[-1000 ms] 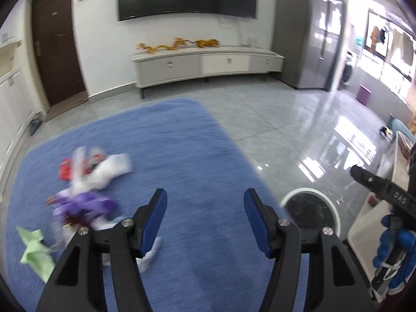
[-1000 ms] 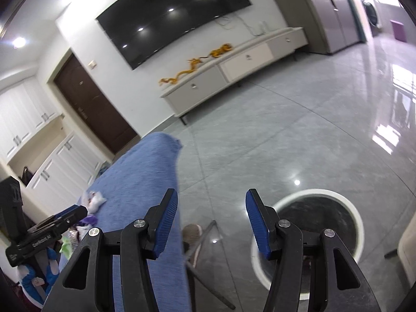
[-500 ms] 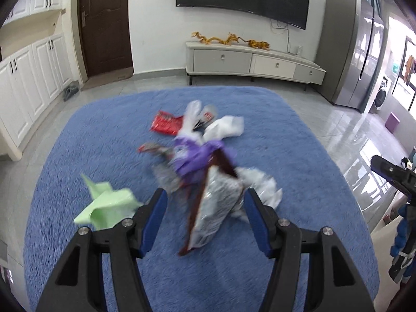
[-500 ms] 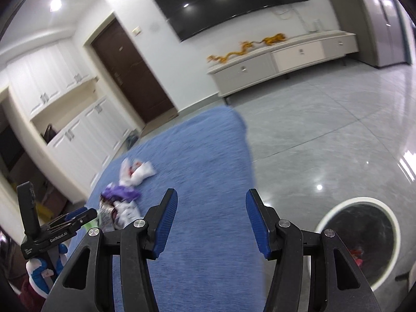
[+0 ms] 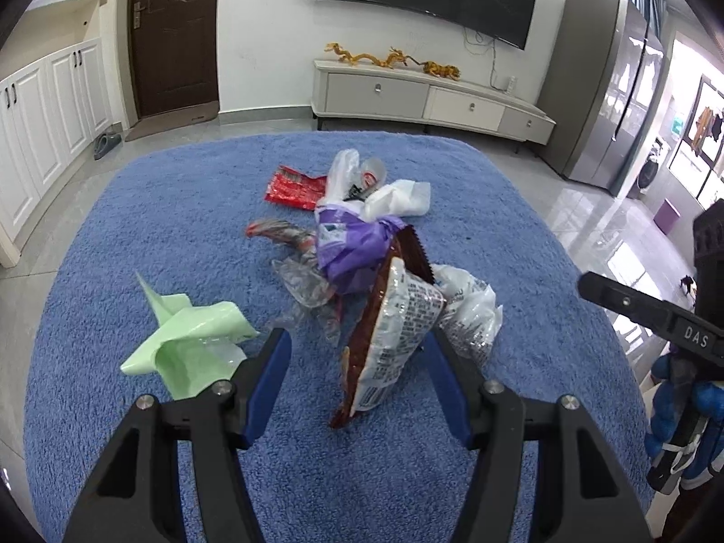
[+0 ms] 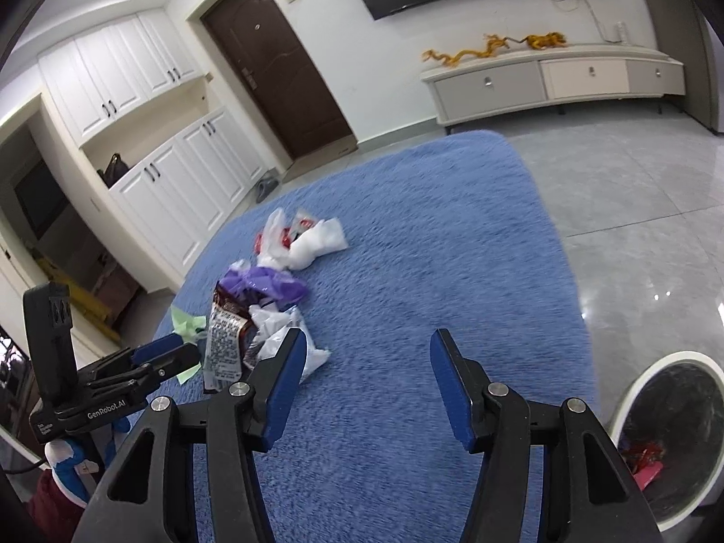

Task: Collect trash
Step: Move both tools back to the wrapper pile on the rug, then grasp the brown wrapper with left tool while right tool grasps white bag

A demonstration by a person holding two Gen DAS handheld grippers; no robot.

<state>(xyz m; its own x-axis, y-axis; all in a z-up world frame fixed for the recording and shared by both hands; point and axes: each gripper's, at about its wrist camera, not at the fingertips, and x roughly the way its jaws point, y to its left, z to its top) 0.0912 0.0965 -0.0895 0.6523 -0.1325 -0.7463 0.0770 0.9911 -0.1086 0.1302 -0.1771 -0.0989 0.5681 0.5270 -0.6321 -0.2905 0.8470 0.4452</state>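
Observation:
A pile of trash lies on the blue rug (image 5: 181, 226): a brown and silver snack bag (image 5: 389, 330), a purple wrapper (image 5: 353, 244), a red wrapper (image 5: 296, 188), white plastic bags (image 5: 398, 197), clear plastic (image 5: 470, 312) and a green paper scrap (image 5: 190, 339). My left gripper (image 5: 357, 362) is open, its jaws on either side of the snack bag's lower end. My right gripper (image 6: 366, 366) is open and empty above the rug, right of the pile (image 6: 271, 289). The white-rimmed trash bin (image 6: 669, 425) stands at the lower right with some trash inside.
A white TV cabinet (image 5: 430, 99) stands against the far wall under a wall TV. A brown door (image 5: 172, 31) and white cupboards (image 5: 45, 113) are on the left. Grey tiled floor (image 6: 633, 208) surrounds the rug. A fridge (image 5: 606, 86) stands at the right.
Both grippers have swung left from the bin toward the trash pile. My left gripper has come closer, so the snack bag now sits between its open jaws.

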